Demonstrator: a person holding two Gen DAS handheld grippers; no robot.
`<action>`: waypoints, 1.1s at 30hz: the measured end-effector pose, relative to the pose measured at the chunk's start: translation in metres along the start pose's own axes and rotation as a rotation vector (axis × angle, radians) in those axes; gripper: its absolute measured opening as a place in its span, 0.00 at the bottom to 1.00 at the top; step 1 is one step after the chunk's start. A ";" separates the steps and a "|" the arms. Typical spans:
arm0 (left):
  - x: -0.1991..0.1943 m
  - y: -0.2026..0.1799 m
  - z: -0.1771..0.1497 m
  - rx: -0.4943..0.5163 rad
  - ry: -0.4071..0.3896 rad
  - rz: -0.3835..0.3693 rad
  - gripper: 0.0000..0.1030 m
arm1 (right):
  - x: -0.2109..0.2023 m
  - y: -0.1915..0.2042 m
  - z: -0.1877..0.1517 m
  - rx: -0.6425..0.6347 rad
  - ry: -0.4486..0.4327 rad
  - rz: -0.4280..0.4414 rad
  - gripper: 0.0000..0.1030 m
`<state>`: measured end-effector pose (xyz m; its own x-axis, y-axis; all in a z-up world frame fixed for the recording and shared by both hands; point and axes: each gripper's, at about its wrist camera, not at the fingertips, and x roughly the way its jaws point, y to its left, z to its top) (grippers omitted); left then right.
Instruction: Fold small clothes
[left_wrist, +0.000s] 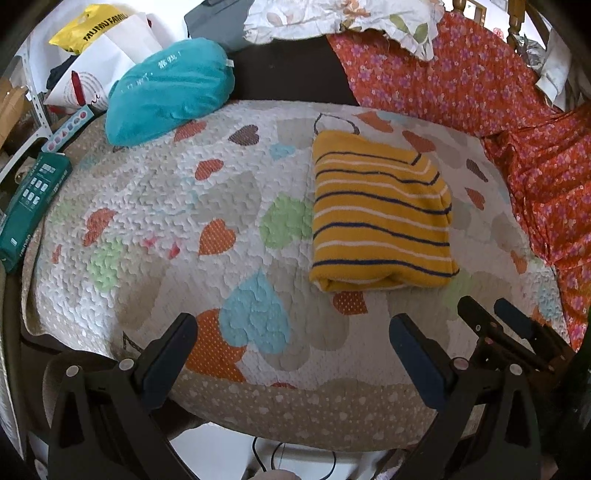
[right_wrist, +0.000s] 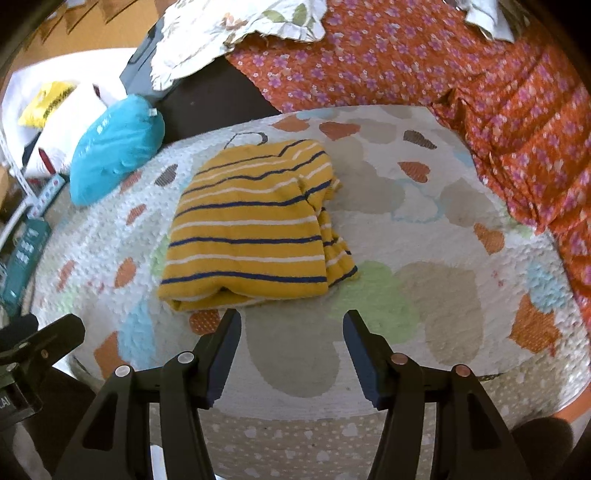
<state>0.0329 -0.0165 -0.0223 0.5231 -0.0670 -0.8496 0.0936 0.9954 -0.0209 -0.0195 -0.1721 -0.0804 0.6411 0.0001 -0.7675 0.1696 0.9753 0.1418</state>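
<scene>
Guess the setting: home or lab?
Probably a home, likely a bedroom or living area: a heart-print quilt as work surface, an orange floral cloth beside it, a teal cushion and shopping bags behind. The folded striped sweater lies on the quilt.

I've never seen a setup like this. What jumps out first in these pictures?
The folded yellow striped top stands out first, lying in the middle of a pale quilt patterned with hearts. Behind it, an orange flowered cloth fills the right side, and a teal cushion sits at the quilt's far left edge. Both black tools, the left tool and right tool, stand open and empty, just short of the top.
</scene>
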 end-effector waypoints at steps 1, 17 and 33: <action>0.001 0.000 -0.001 -0.001 0.004 0.002 1.00 | 0.001 0.002 -0.001 -0.011 0.000 -0.010 0.61; 0.028 0.010 -0.010 -0.025 0.086 0.016 1.00 | 0.015 0.012 -0.008 -0.124 0.057 -0.179 0.66; 0.042 0.013 -0.017 -0.034 0.135 0.011 1.00 | 0.022 0.016 -0.013 -0.166 0.089 -0.208 0.67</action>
<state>0.0420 -0.0053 -0.0670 0.4051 -0.0488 -0.9130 0.0583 0.9979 -0.0275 -0.0130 -0.1537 -0.1033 0.5358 -0.1918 -0.8223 0.1608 0.9792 -0.1236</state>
